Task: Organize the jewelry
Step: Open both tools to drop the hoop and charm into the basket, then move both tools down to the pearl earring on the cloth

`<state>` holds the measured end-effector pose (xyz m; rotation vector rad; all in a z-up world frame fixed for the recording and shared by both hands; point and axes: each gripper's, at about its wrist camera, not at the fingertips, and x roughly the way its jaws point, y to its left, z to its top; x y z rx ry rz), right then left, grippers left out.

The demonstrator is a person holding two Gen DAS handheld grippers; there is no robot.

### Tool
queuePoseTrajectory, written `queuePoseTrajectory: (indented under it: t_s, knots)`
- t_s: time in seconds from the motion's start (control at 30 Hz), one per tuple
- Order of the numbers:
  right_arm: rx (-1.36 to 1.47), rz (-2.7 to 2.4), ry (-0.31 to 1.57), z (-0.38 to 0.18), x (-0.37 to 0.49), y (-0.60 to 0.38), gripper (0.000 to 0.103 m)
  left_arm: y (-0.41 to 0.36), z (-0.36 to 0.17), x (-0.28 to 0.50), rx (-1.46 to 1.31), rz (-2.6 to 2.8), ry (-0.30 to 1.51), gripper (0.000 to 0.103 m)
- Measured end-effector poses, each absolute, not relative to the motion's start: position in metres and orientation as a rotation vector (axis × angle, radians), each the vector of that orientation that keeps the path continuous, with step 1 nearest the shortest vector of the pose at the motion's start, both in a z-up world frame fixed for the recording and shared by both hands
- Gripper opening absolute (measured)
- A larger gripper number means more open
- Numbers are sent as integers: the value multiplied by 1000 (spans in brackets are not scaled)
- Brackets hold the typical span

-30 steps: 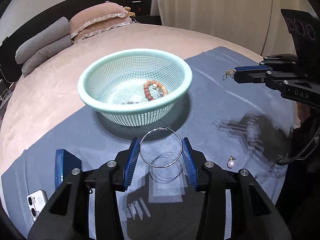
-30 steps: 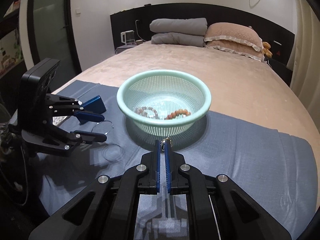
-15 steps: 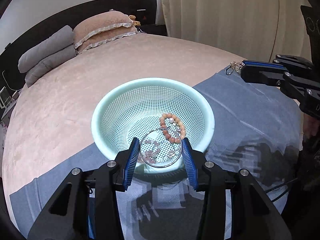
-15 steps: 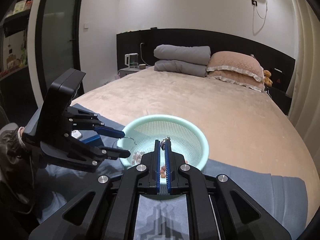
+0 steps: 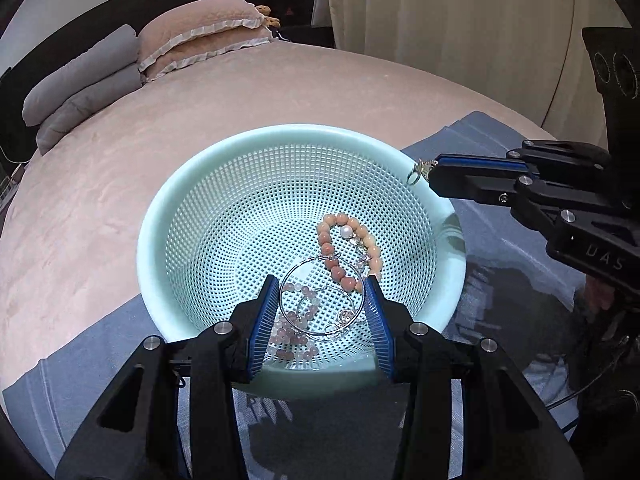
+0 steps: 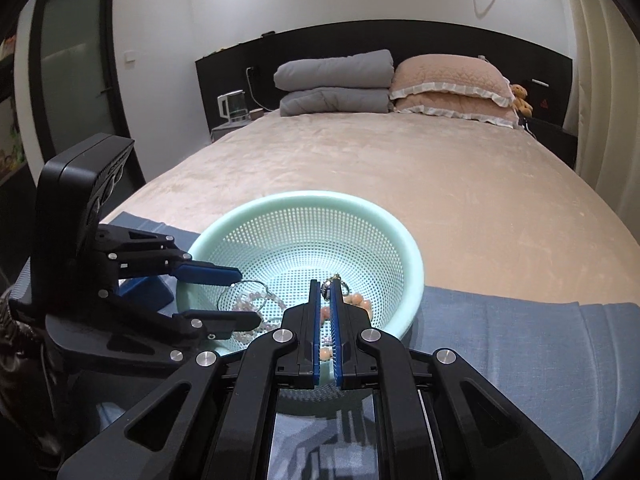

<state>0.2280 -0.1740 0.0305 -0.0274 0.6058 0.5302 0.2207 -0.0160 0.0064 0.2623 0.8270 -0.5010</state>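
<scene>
Left tongs (image 5: 322, 300): we hold them clamped across a large, thin silver hoop earring (image 5: 320, 300), poised over the near side of the basket (image 5: 208, 184). Right tongs (image 6: 327, 288): pressed together on a small silver charm (image 6: 335, 280) that pokes from the tips above the basket's rim. Basket: mint-green perforated plastic, round, resting on a blue cloth (image 6: 520, 344) on the bed (image 6: 400, 168). Inside we count a peach bead bracelet (image 5: 340, 240), a pale pink bead bracelet (image 5: 292, 332) and small silver pieces.
</scene>
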Motion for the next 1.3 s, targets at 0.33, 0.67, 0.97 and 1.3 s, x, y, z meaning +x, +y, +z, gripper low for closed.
queuePoseTrajectory:
  t_s: [0.33, 0.67, 0.97, 1.3]
  knots:
    - [-27, 515, 633, 25, 228, -176, 13, -20, 3, 218, 273, -483, 837, 48]
    - [-32, 494, 648, 30, 216, -182, 37, -30, 19, 204, 289, -468, 815, 64]
    - [-65, 460, 644, 44, 182, -198, 45, -51, 37, 170, 312, -482, 808, 70]
    - [-129, 451, 765, 13, 128, -234, 44, -82, 11, 103, 367, -553, 882, 70]
